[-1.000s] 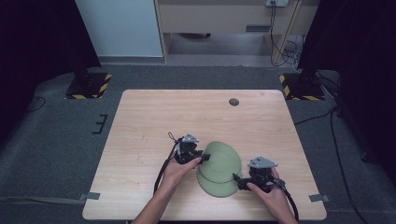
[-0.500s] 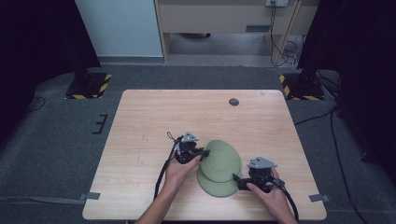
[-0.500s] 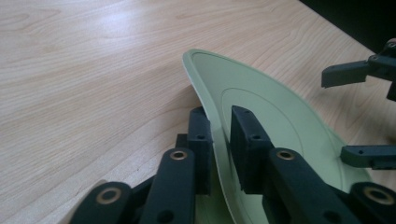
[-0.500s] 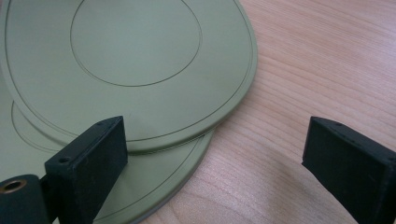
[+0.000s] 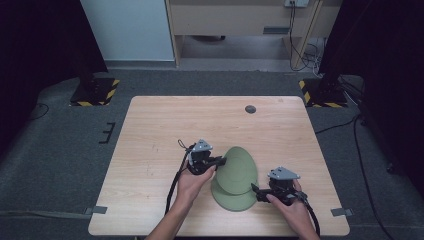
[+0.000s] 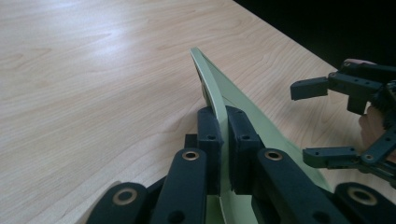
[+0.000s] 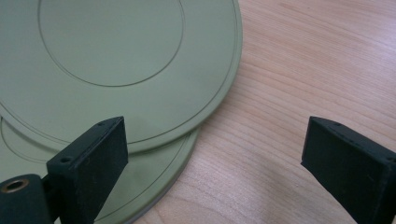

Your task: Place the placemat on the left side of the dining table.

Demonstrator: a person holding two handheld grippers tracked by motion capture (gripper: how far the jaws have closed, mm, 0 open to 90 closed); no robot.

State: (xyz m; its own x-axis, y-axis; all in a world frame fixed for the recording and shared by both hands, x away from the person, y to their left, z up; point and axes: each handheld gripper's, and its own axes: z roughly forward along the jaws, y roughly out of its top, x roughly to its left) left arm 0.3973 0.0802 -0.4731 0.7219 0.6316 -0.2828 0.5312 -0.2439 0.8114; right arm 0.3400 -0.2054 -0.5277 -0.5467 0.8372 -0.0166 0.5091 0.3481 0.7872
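Two green plates overlap on a wooden table point(image 5: 150, 150) as a person works with a claw in each hand. The right gripper point(image 5: 261, 192), jaws spread wide, waits at the near rim of the lower plate point(image 5: 232, 201), which lies partly between its pads. Just beyond, the left gripper point(image 6: 223, 140) has just been closing and now pinches the raised edge of the upper plate point(image 6: 208, 88), tilting it. With so shallow a bite on the thin rim, the plate could slip free and clatter onto the one beneath.
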